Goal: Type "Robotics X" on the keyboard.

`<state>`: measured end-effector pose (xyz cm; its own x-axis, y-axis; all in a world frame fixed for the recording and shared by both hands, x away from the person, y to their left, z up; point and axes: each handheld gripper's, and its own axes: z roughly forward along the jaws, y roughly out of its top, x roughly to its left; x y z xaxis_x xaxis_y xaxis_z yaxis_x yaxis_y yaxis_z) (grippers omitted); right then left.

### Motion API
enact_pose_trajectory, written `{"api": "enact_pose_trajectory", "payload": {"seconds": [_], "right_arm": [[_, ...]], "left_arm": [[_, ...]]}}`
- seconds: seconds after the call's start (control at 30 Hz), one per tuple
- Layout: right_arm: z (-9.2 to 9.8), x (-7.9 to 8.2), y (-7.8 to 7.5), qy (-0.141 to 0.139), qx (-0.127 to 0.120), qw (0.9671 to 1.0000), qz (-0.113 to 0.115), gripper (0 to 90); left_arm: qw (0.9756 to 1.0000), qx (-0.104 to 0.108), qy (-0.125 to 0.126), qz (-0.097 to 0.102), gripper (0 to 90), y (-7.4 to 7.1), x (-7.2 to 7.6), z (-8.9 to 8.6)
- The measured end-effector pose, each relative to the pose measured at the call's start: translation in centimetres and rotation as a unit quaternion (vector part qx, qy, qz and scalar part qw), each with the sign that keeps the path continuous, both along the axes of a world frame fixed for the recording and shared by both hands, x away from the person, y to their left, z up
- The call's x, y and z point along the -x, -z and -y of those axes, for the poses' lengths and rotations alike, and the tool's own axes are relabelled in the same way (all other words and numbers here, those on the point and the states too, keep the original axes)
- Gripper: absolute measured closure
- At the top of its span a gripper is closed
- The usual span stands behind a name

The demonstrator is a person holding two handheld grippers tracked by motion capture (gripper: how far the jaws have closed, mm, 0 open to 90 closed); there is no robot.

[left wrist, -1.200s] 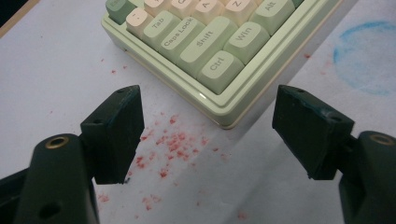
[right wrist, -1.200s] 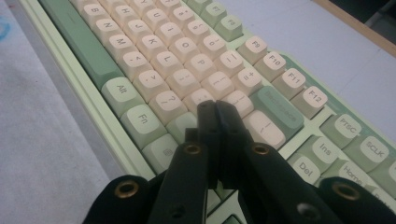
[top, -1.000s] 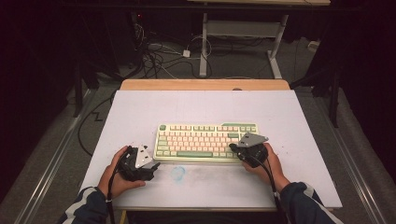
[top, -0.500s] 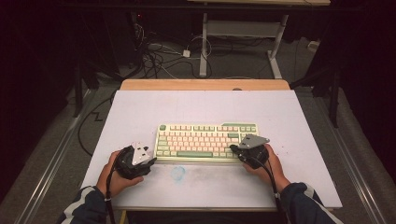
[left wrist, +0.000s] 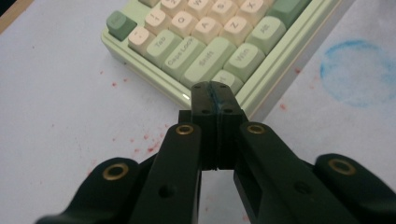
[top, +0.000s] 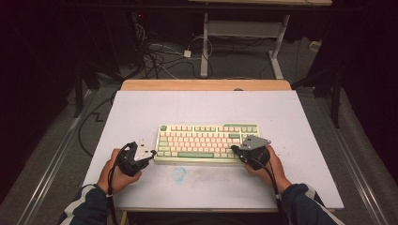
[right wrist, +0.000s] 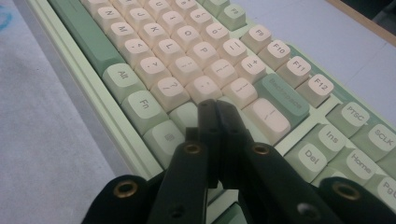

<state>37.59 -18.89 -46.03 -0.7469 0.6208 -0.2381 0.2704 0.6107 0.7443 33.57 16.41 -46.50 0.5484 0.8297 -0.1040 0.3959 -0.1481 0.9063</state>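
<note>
With both tongs clenched empty, left tongs [left wrist: 212, 91] and right tongs [right wrist: 215, 108] could mash neighbouring keys on the keyboard [top: 209, 142] if I press carelessly.

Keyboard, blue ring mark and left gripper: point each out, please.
keyboard [top: 206, 140], high view, on the middle rows of keys.
blue ring mark [left wrist: 359, 70], left gripper view, on the pale centre of the ring drawn on the table.
left gripper [left wrist: 214, 91], left gripper view, at the closed jaw tips.
</note>
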Motion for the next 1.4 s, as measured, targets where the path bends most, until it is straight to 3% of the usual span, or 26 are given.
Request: {"api": "enact_pose_trajectory", "payload": {"seconds": [0.2, 0.83, 1.4], "right_arm": [[0.0, 0.0, 0.0, 0.0, 0.0, 1.0, 0.0, 90.0], [0.0, 0.0, 0.0, -0.002, 0.005, 1.0, 0.005, 90.0], [0.0, 0.0, 0.0, -0.003, 0.008, 0.9999, 0.007, 90.0]], "left_arm": [[0.9999, 0.008, 0.009, -0.001, 86.7, -0.4, -0.5, 0.9], [0.9984, -0.003, 0.054, -0.017, 86.6, -0.8, -2.4, 4.7], [0.9977, -0.014, 0.063, -0.021, 86.0, -0.4, -3.8, 7.2]]}}
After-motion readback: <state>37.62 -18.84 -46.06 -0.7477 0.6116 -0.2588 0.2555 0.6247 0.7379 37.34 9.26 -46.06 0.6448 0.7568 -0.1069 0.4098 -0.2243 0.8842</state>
